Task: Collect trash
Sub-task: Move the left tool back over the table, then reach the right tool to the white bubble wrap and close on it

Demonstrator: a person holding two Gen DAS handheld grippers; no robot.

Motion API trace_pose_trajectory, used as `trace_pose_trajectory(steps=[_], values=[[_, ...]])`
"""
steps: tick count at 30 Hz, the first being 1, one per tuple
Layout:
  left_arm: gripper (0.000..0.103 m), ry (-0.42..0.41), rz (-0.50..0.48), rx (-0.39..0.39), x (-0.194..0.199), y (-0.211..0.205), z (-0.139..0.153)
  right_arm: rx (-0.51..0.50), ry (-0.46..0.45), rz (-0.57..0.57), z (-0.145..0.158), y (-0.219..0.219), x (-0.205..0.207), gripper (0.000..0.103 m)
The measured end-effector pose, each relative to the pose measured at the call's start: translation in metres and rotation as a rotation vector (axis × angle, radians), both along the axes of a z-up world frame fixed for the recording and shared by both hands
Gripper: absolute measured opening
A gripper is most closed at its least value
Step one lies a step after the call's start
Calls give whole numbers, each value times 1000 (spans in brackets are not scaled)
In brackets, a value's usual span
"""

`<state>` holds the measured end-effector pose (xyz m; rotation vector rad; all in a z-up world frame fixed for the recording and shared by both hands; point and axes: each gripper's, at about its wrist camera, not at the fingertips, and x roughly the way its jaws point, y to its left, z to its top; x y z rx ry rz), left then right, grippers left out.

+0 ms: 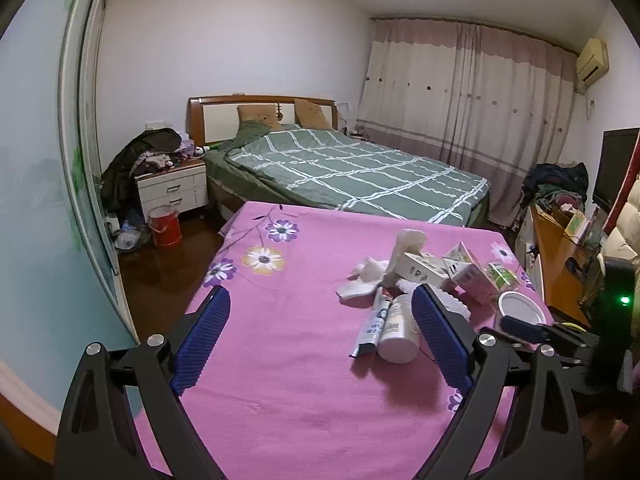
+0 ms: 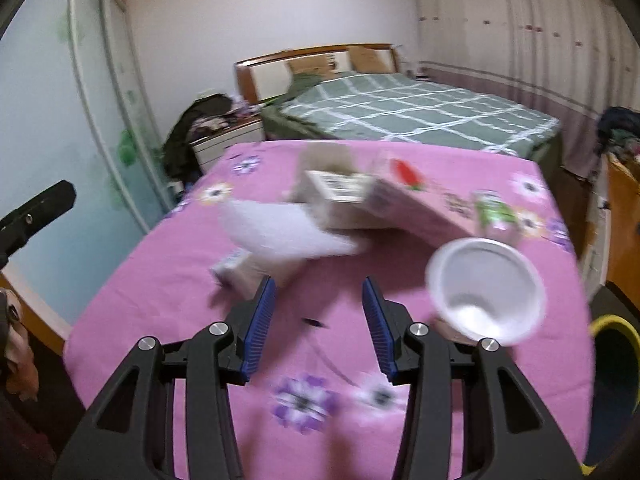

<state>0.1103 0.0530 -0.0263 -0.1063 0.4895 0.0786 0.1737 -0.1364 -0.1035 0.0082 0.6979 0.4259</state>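
A pile of trash lies on the pink flowered tablecloth [image 1: 288,320]: crumpled tissues [image 1: 366,276], a toothpaste tube [image 1: 374,326], a white bottle [image 1: 398,330], small cartons [image 1: 464,270] and a white plastic cup [image 1: 520,307]. My left gripper [image 1: 320,312] is open and empty above the cloth, left of the pile. In the right wrist view, blurred, the cup [image 2: 486,294] lies on its side just right of my right gripper [image 2: 319,294], which is open and empty. A pink carton [image 2: 416,204], a box [image 2: 340,196] and tissue [image 2: 280,232] lie beyond it.
A bed [image 1: 348,172] with a green checked cover stands behind the table. A nightstand [image 1: 172,190] with clothes and a red bucket [image 1: 164,226] are at the left. A yellow-rimmed bin [image 2: 614,354] sits at the table's right. A desk [image 1: 560,248] is at right.
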Motion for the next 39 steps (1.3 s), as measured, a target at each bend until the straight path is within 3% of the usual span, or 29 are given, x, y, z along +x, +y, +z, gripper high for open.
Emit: trace_pose_trajectory(steps=[10, 15, 24, 25, 26, 29, 39], values=[[92, 23, 5, -26, -2, 5, -5, -81, -10, 46, 2, 61, 35, 44], [92, 27, 4, -31, -2, 5, -8, -116, 8, 64, -6, 71, 42, 44], [92, 32, 8, -40, -4, 5, -10, -187, -38, 63, -16, 89, 40, 50], [92, 33, 8, -40, -3, 4, -11, -199, -41, 58, -17, 89, 42, 46], [92, 34, 8, -42, -4, 5, -11, -200, -43, 56, -16, 89, 41, 30], [92, 35, 9, -45, -3, 3, -12, -183, -62, 56, -10, 83, 36, 16], [92, 40, -8, -50, -1, -3, -14, 1, -67, 112, 24, 37, 0, 14]])
